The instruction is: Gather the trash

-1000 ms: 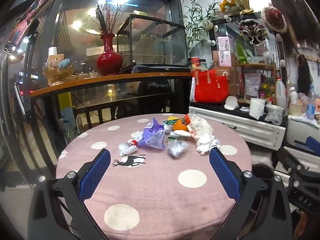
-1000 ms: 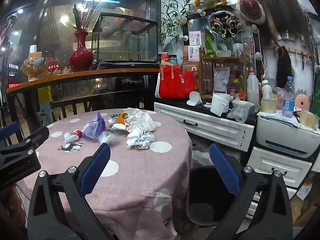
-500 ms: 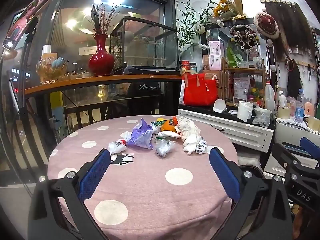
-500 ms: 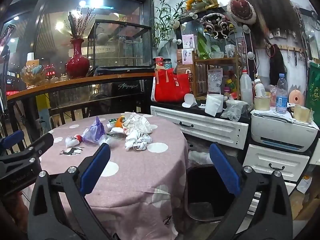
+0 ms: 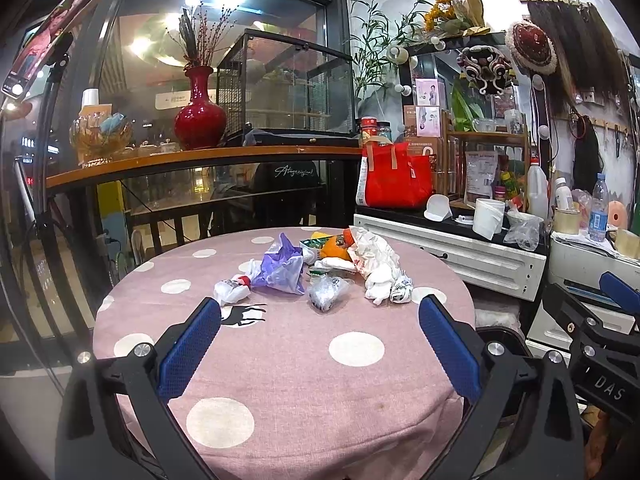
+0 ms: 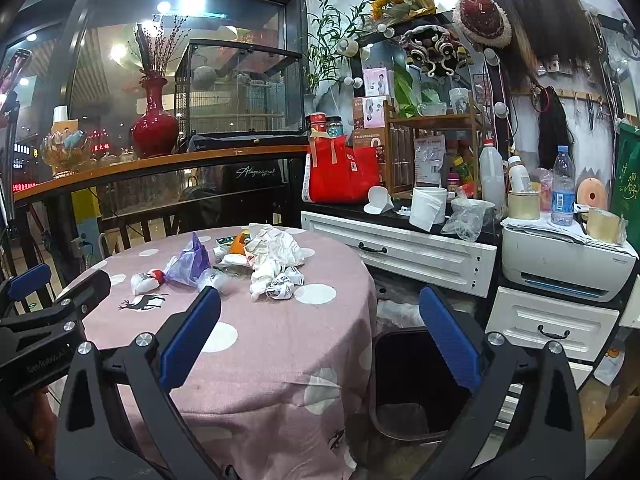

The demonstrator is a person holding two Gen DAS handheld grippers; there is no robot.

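I hold my left tongs above the near part of the round worktop, blue pads spread wide with nothing between them. My right tongs are just as wide and empty, hanging off the worktop's right edge over the black bin that stands on the floor just beside the pink spotted cloth.

The trash sits in a loose cluster toward the far side of the worktop, well apart from both tongs. A crumpled purple bag lies in the middle, with a small white wad with a red bit to its left, near the printed deer. A clear scrunched wrapper lies just right of the purple bag. Behind it sits something orange, touching a heap of white crumpled paper that trails toward the worktop's right side.
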